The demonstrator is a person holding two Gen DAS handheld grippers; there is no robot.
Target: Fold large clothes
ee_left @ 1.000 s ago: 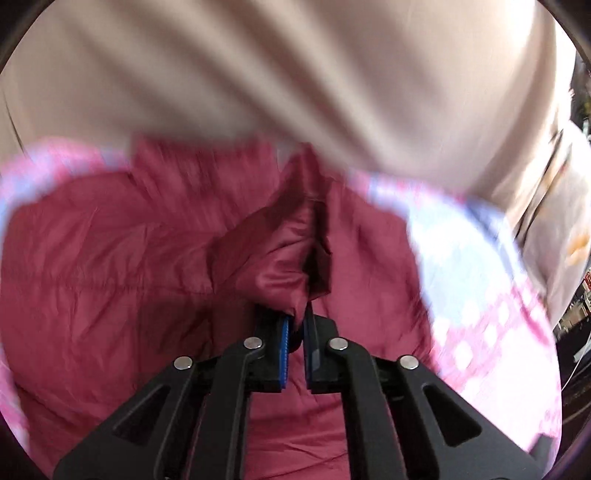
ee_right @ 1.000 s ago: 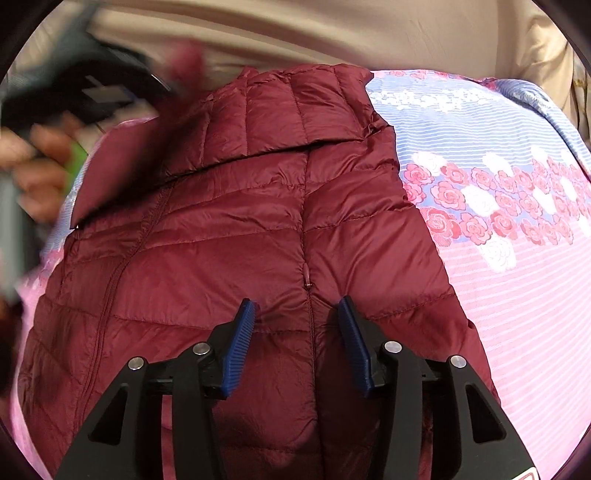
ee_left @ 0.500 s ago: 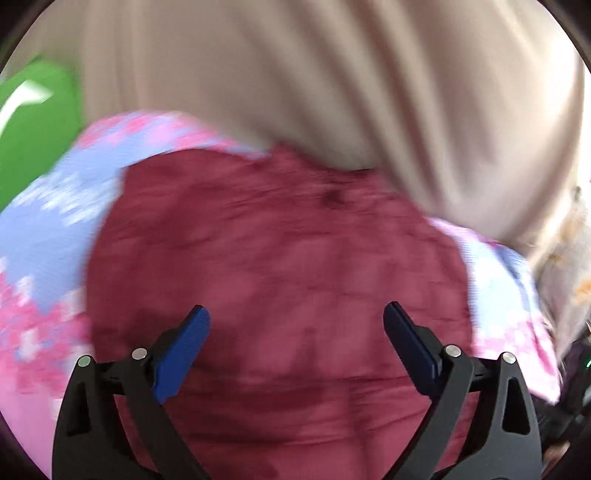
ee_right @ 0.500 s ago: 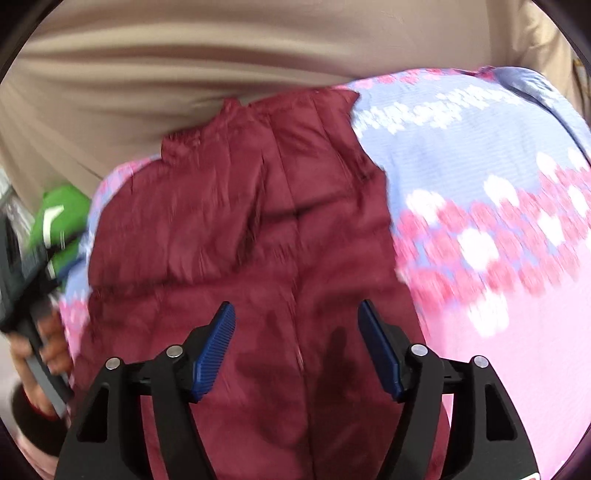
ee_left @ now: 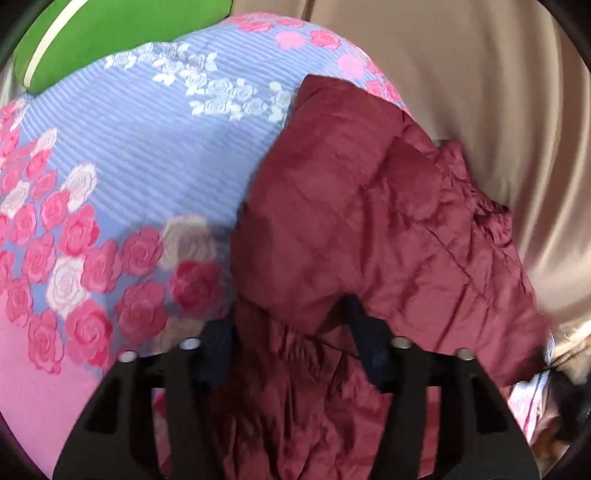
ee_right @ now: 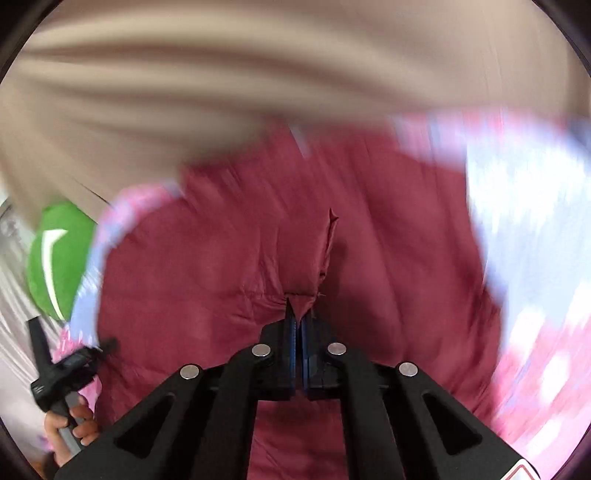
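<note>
A maroon quilted puffer jacket [ee_left: 369, 229] lies on a floral bedsheet [ee_left: 122, 177]. In the left wrist view my left gripper [ee_left: 291, 354] stands open, its fingers set either side of a fold at the jacket's left edge, with fabric bulging between them. In the right wrist view the jacket [ee_right: 229, 288] fills the middle, blurred by motion. My right gripper [ee_right: 297, 325] is shut on a pinch of the jacket's fabric near a seam. The left gripper's handle [ee_right: 62, 373] and the hand holding it show at the lower left of that view.
A green cushion [ee_left: 107, 33] lies at the sheet's far left corner; it also shows in the right wrist view [ee_right: 55, 258]. A beige curtain [ee_left: 480, 92] hangs behind the bed. The pink and blue sheet [ee_right: 535, 258] spreads to the right of the jacket.
My left gripper let go of the jacket fabric, opened and moved to the jacket's left edge. My right gripper went from open to shut on a pinch of the jacket.
</note>
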